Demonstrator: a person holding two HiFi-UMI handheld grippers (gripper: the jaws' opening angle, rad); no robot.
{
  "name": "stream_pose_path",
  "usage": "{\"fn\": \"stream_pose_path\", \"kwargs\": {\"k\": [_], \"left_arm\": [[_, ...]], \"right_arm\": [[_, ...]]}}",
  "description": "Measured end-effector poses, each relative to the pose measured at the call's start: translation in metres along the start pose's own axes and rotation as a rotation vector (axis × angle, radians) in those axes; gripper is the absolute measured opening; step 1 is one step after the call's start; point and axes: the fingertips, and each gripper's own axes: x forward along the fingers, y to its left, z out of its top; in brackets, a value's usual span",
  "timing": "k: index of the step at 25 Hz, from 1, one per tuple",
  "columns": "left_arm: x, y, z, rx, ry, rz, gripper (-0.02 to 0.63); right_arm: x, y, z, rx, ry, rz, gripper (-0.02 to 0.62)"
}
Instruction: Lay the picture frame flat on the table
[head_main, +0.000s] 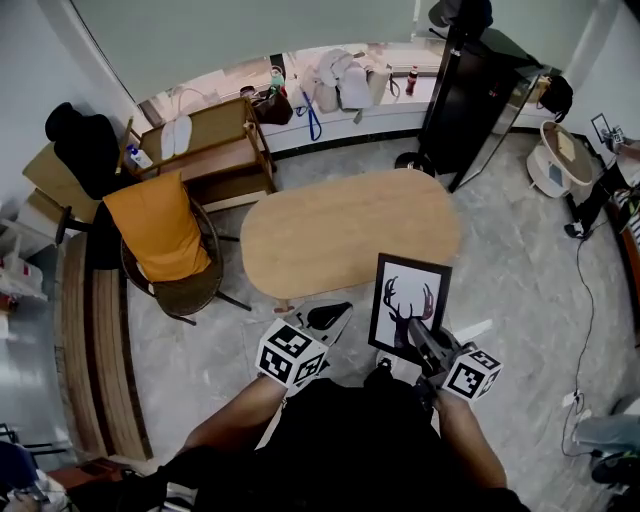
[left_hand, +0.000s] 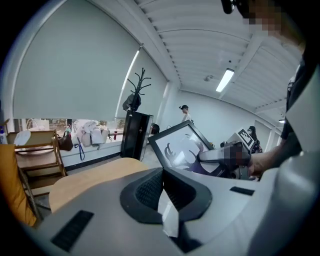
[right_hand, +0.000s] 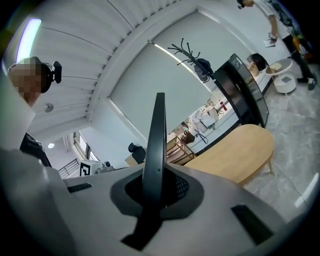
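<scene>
The picture frame (head_main: 408, 305) is black, with a dark antler print on white. It is held upright in the air near the table's front right edge, above the floor. My right gripper (head_main: 418, 335) is shut on its lower edge. In the right gripper view the frame (right_hand: 156, 145) shows edge-on, rising from between the pads of my right gripper (right_hand: 157, 192). The oval wooden table (head_main: 350, 230) lies ahead. My left gripper (head_main: 330, 318) hovers left of the frame, shut and holding nothing. In its own view the left gripper (left_hand: 163, 192) faces the frame (left_hand: 182, 150) and the table (left_hand: 90, 180).
A wicker chair with an orange cushion (head_main: 160, 235) stands left of the table, with a wooden shelf unit (head_main: 215, 150) behind it. A tall black cabinet (head_main: 470, 90) is at the far right corner. Bags lie on the window sill (head_main: 340, 85). A white round unit (head_main: 560, 155) sits at the right.
</scene>
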Motion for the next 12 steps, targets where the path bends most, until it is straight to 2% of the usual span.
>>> {"fn": "stream_pose_path", "kwargs": {"k": [5, 9, 12], "left_arm": [[0.068, 0.006, 0.039, -0.004, -0.011, 0.092, 0.005], [0.092, 0.000, 0.065, -0.017, -0.061, 0.154, 0.005], [0.106, 0.001, 0.066, -0.008, -0.039, 0.209, 0.005]], "right_arm": [[0.017, -0.060, 0.058, -0.003, 0.051, 0.075, 0.009], [0.019, -0.083, 0.072, 0.009, 0.102, 0.126, 0.009], [0.025, -0.099, 0.077, 0.006, 0.160, 0.158, 0.008]]}}
